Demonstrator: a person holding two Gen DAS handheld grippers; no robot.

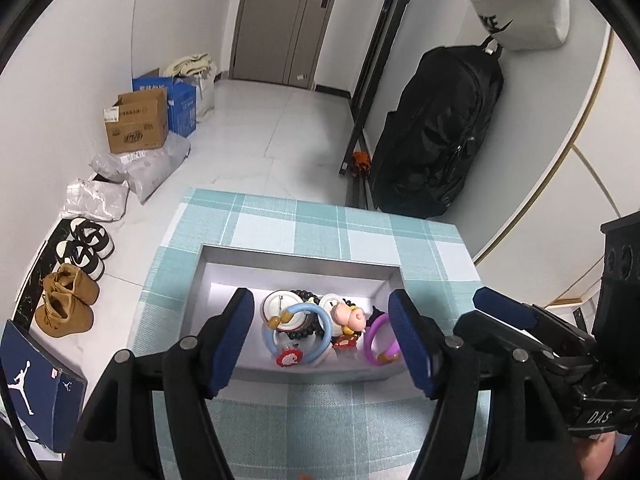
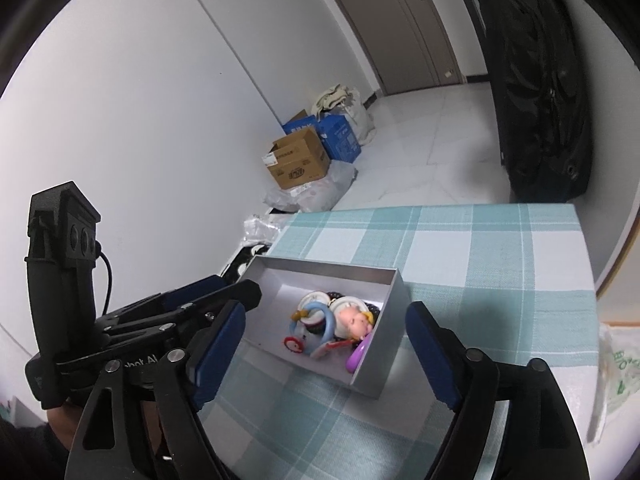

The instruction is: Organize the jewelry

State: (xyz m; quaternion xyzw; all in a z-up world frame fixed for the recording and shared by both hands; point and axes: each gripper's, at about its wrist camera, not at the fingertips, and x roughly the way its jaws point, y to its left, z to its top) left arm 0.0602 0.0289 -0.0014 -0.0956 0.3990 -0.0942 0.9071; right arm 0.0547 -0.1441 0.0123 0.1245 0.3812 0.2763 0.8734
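Observation:
A shallow silver box point(image 1: 300, 255) sits on the teal checked tablecloth point(image 1: 320, 216). In it lie a light blue ring point(image 1: 323, 322), a purple ring point(image 1: 374, 340), a small pig figure point(image 1: 349, 314), round white badges point(image 1: 278, 307), a black bead bracelet point(image 1: 305, 330) and a red charm point(image 1: 289, 359). My left gripper point(image 1: 322, 344) is open above the box's near side, with nothing between its pads. My right gripper point(image 2: 326, 356) is open too, empty, just short of the box point(image 2: 386, 336) and its blue ring point(image 2: 328, 322). Each gripper shows in the other's view: the right gripper point(image 1: 494, 316), the left gripper point(image 2: 224, 292).
On the floor to the left are cardboard boxes point(image 1: 138, 126), grey parcels point(image 1: 154, 168), shoes point(image 1: 68, 304) and a blue shoebox point(image 1: 36, 396). A black backpack point(image 1: 436, 136) hangs on the wall beyond the table. A plastic bag point(image 2: 618, 376) lies at the table's right edge.

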